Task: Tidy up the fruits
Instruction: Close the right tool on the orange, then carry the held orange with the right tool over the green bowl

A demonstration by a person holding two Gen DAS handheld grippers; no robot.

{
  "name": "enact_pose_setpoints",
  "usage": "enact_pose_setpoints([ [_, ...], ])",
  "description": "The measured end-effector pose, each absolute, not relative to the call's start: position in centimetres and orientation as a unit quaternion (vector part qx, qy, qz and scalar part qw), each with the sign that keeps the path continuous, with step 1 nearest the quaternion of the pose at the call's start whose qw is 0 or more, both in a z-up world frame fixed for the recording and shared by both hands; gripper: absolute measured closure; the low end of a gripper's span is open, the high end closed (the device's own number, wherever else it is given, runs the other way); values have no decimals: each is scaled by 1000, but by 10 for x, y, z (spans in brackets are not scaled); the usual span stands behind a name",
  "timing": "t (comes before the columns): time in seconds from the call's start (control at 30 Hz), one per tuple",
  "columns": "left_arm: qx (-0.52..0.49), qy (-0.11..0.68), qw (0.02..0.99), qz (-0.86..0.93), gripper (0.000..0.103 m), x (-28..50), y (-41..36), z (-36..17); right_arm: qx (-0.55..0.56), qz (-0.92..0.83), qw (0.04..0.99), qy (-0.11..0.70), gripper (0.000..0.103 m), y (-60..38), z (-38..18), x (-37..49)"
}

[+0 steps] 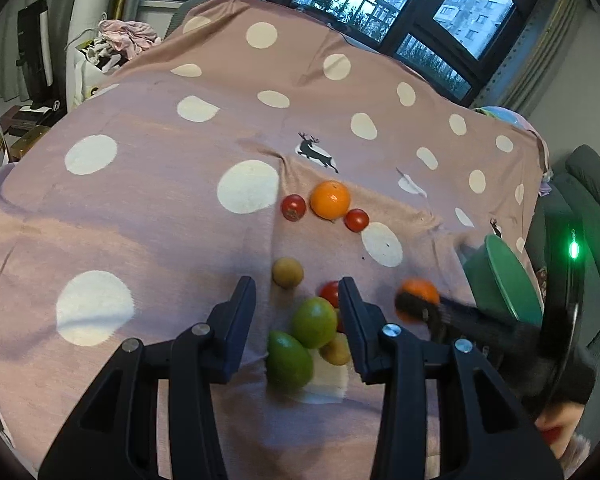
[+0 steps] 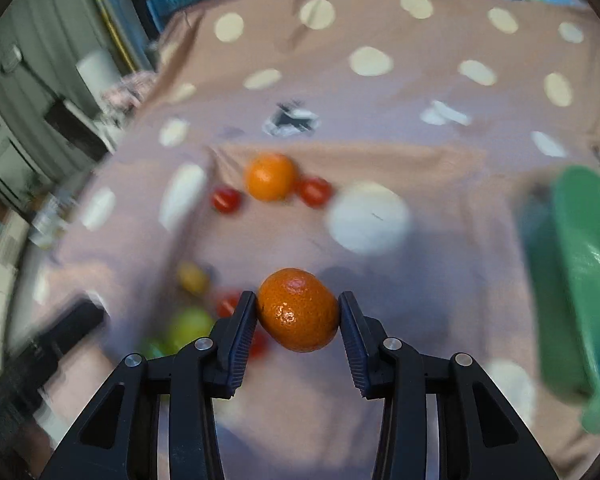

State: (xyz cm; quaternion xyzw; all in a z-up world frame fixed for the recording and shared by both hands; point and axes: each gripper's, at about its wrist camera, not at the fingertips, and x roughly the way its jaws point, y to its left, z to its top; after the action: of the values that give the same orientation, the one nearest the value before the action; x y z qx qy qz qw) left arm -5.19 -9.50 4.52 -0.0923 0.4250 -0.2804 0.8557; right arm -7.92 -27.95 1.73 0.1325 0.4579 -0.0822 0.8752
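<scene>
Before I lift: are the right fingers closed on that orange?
Yes: the right gripper is shut on the orange, a pad pressing each side.

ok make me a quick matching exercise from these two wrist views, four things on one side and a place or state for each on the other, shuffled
Things
1. tangerine
2. green bowl
3. large orange
4. left gripper

Place or state
A. lying on the dotted cloth between two red tomatoes
B. jaws apart over the green fruits, gripping nothing
C. pinched between the jaws of the right gripper
D. tilted on edge at the right side of the cloth

Pairs: 1-C, 2-D, 3-A, 4-B
</scene>
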Motion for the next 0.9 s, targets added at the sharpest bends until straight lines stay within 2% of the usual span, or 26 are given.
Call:
enact_pose_setpoints([
  [0.23,-83,428,852,-290,62,-58,-107,43,78,-123,855,497,60,-282,-2,-101],
  [0.4,-92,436,846,-293,62,-58,-110,40,61,-108,859,496,60,-276,-3,-110],
  [0.47,-90,435,847,-292,62,-60,-111,40,80,-88,863,492,59,-279,2,-114],
  [0.53,-84,434,848,-291,62,-62,-114,40,103,-68,865,487,46,-283,5,-119],
  [0.6,-76,436,847,-296,62,-64,-117,40,135,-55,869,474,41,-290,11,-124],
  [0.9,-66,467,805,-361,62,-81,-150,29,244,-50,867,432,41,-317,20,-133],
])
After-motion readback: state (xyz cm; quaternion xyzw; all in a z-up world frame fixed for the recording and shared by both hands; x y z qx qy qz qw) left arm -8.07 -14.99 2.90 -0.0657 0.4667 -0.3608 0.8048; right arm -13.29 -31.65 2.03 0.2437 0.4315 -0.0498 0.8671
